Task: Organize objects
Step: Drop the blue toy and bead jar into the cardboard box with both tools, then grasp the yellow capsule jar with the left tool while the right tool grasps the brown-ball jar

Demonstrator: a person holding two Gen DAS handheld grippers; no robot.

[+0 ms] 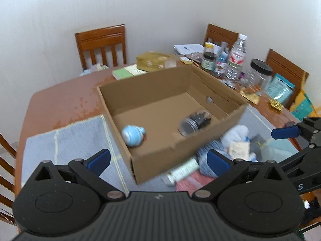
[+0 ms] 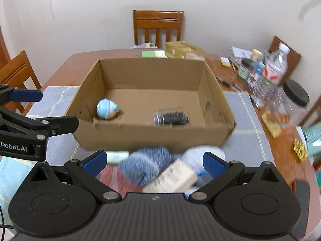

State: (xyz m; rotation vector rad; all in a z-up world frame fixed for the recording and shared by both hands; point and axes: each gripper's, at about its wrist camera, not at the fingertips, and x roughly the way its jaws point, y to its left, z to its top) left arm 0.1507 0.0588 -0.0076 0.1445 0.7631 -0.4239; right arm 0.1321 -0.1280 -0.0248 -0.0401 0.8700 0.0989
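An open cardboard box (image 1: 154, 158) (image 2: 140, 136) stands on the table. Inside lie a light-blue round toy (image 1: 132, 134) (image 2: 106, 108) and a clear jar of dark pieces (image 1: 195, 123) (image 2: 171, 117) on its side. In front of the box is a pile: a blue-grey knitted bundle (image 2: 144, 163) (image 1: 208, 154), a white cloth (image 2: 198, 153) (image 1: 235, 133), a small beige box (image 2: 172, 177) and a white tube (image 2: 117, 156). My left gripper (image 1: 158, 160) is open above the box's near corner. My right gripper (image 2: 154, 162) is open, empty, over the pile.
The box sits on a light-blue placemat (image 1: 66, 140). At the back right stand a water bottle (image 1: 236, 58), small jars, a black-lidded clear jar (image 1: 258, 76), papers and packets. A gold box (image 1: 154, 61) and green booklet lie behind. Wooden chairs (image 2: 158, 28) surround the table.
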